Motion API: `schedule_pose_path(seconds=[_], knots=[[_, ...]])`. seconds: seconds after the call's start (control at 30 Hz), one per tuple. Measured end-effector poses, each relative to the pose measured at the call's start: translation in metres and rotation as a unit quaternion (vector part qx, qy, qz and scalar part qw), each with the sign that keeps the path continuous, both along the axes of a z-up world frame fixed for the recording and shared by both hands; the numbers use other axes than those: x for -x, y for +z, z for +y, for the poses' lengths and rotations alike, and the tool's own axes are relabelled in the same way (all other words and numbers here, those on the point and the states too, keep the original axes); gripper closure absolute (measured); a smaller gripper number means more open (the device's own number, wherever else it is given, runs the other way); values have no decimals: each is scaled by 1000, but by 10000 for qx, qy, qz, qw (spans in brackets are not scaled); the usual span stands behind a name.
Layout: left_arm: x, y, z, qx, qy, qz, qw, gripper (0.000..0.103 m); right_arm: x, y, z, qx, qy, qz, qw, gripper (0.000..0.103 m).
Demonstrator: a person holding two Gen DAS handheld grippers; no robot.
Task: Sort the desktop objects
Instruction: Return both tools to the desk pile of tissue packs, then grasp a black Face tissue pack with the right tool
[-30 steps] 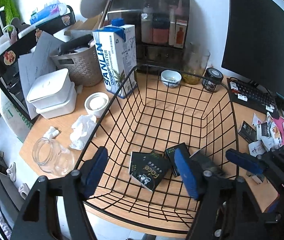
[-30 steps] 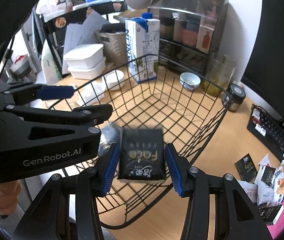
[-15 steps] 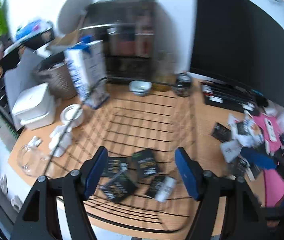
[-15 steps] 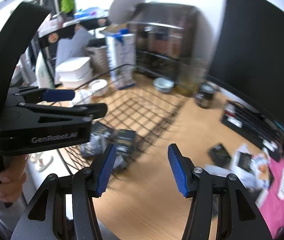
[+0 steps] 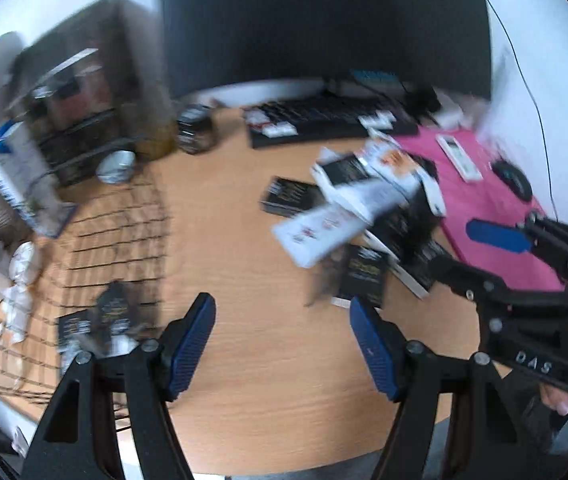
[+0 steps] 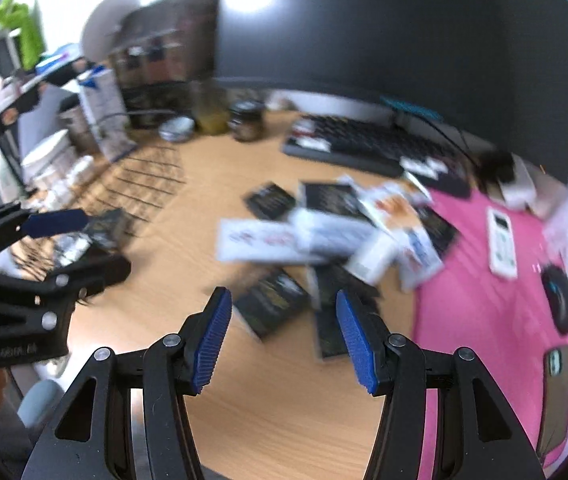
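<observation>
A blurred pile of black sachets and white boxes (image 5: 363, 200) lies on the wooden desk beside the pink mat. My left gripper (image 5: 282, 304) is open over bare desk, and one black sachet (image 5: 363, 276) lies just past its right pad. My right gripper (image 6: 282, 296) is open with nothing held; a black sachet (image 6: 272, 304) lies on the desk under its jaws at the near edge of the pile (image 6: 343, 232). The black wire basket (image 5: 124, 232) stands to the left with several black sachets (image 5: 112, 312) in it.
A keyboard (image 6: 363, 148) and a dark monitor (image 6: 403, 40) stand behind the pile. On the pink mat (image 6: 483, 300) lie a white remote (image 6: 501, 242), a mouse (image 6: 561, 300) and a phone (image 6: 557, 364). A dark jar (image 5: 196, 130), small bowl (image 5: 118, 164) and milk carton (image 5: 16, 176) stand beyond the basket.
Both grippers have swung right, from over the basket to the pile by the pink mat. The black sachet formerly between the right jaws is gone from them, and those jaws stand wider.
</observation>
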State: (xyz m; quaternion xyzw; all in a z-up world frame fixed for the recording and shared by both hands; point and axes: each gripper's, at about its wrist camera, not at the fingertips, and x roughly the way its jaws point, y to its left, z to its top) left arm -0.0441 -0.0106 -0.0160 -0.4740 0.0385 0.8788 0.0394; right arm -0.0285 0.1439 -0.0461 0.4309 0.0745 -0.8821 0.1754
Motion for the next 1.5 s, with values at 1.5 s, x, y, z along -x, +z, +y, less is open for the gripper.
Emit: schedule_pose_path(seconds=[1.5], knots=[[44,-78,44,322,-489,-752,9954,42,38,-89,28,-224,-100,-487,9985,38]])
